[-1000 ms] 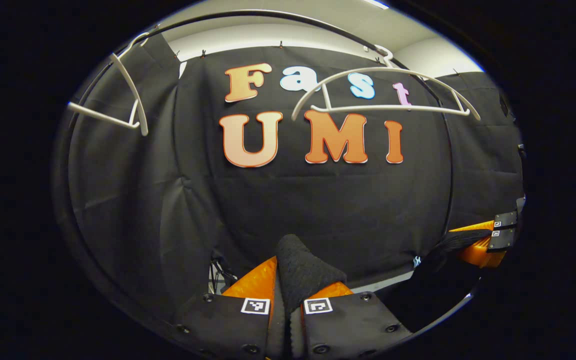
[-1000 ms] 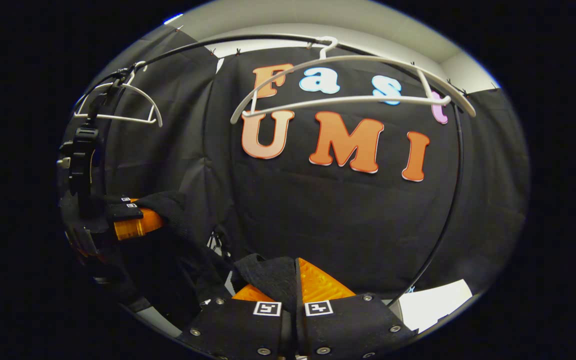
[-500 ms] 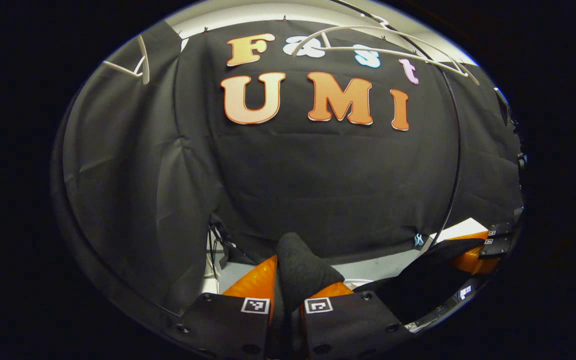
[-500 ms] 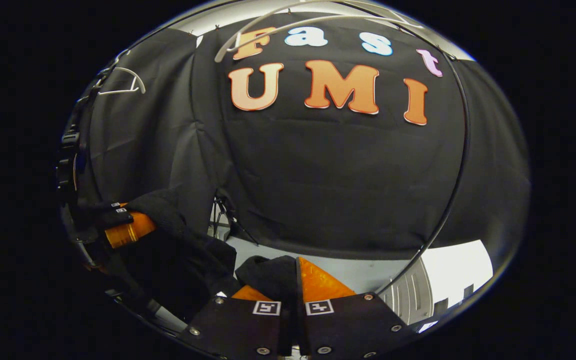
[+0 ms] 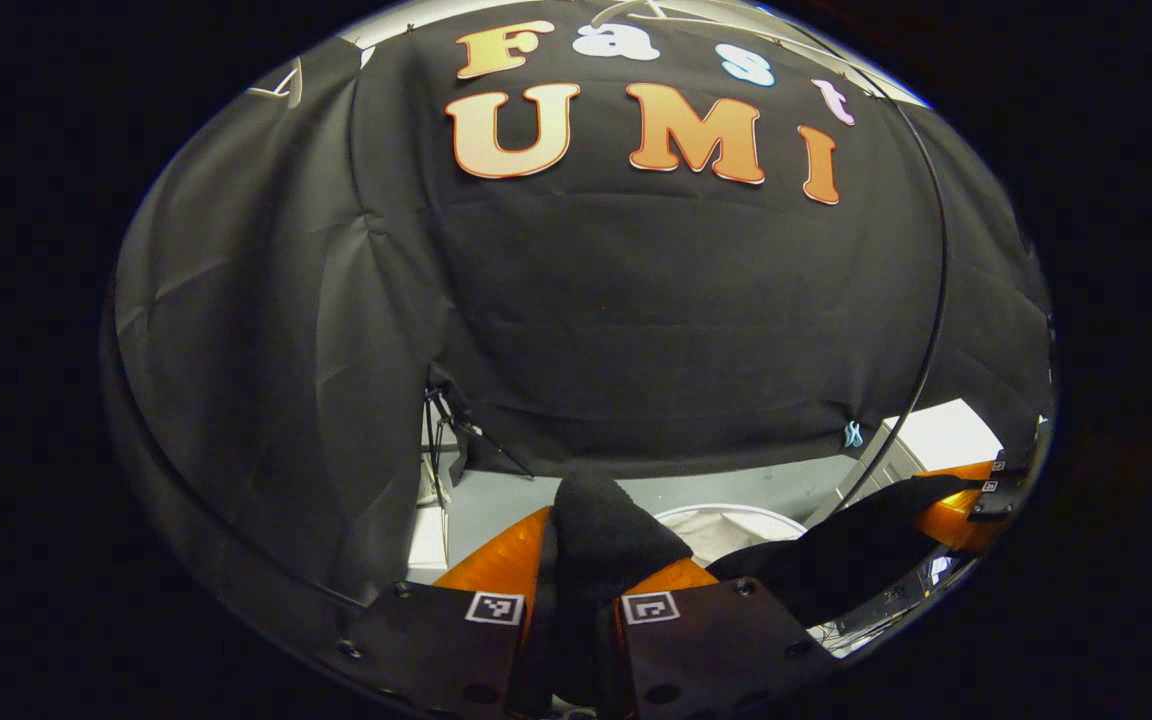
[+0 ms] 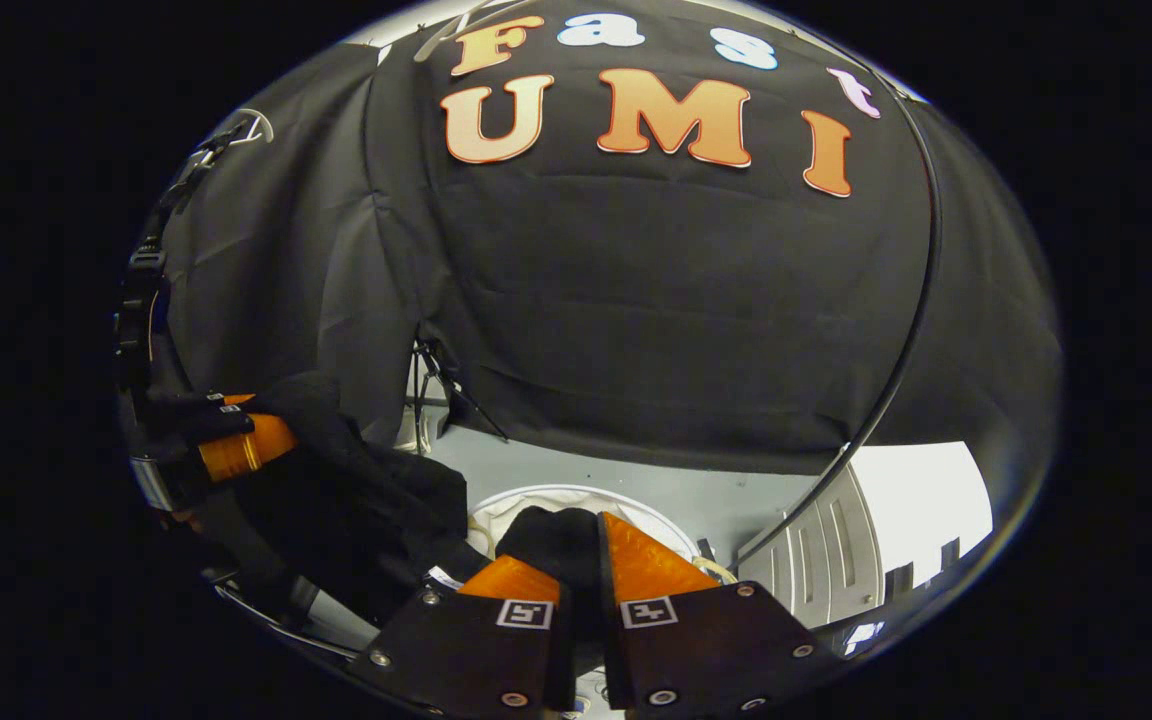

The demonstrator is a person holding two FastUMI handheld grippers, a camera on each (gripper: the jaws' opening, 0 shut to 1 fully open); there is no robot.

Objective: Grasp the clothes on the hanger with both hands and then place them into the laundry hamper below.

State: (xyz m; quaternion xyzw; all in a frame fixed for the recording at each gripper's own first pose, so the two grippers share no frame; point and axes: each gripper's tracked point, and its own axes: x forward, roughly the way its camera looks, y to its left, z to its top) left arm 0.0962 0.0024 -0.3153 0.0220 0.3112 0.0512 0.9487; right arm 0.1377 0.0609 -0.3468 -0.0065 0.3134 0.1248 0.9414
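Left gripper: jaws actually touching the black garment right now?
Touching. In the left gripper view a fold of the black garment sits pinched between the left gripper jaws, which press it from both sides, no gap.

Left tongs [image 5: 581, 575] and right tongs [image 6: 576, 570] are both clamped on black cloth.

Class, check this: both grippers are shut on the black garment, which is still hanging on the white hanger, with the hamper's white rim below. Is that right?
One thing is wrong. The black garment is off the hanger, held between the left gripper and the right gripper, as both gripper views show. The hamper lies below.
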